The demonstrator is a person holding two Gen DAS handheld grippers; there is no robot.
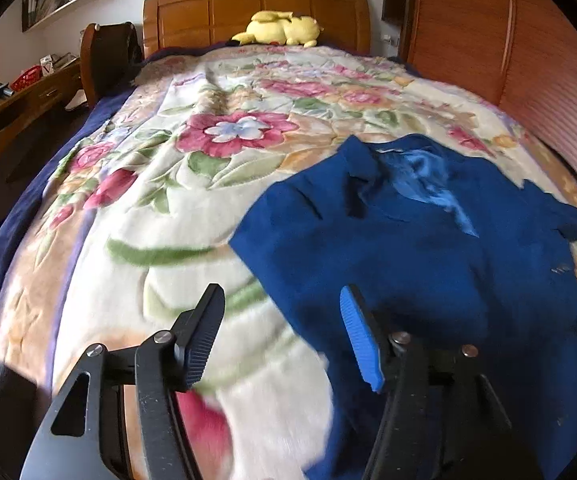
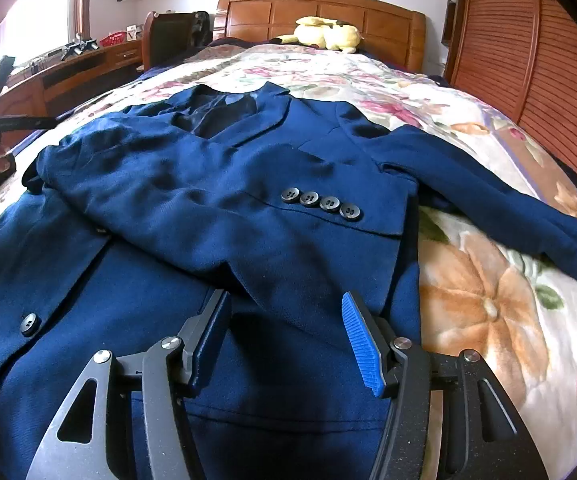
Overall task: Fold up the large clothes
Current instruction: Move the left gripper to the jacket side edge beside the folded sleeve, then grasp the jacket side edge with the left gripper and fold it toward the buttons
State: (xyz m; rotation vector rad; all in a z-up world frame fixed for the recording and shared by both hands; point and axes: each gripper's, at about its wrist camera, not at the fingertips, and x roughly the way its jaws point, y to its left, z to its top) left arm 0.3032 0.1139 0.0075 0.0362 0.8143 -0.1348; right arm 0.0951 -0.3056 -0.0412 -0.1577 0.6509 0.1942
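Observation:
A navy blue jacket (image 2: 216, 184) lies face up on the floral blanket (image 1: 136, 184), collar toward the headboard. One sleeve (image 2: 192, 200) is folded across its front, the cuff with several dark buttons (image 2: 320, 203) near the right edge. The other sleeve (image 2: 488, 200) stretches out to the right over the blanket. My right gripper (image 2: 286, 304) stands open above the jacket's lower front, nothing between its fingers. In the left wrist view the jacket (image 1: 428, 248) fills the right half. My left gripper (image 1: 282, 300) is open over the jacket's left edge and holds nothing.
A yellow plush toy (image 1: 280, 30) lies by the wooden headboard (image 1: 256, 12). A slatted wooden wardrobe (image 1: 528, 60) runs along the bed's right side. A desk (image 1: 20, 100) with small items and a dark chair (image 1: 108, 60) stand to the left.

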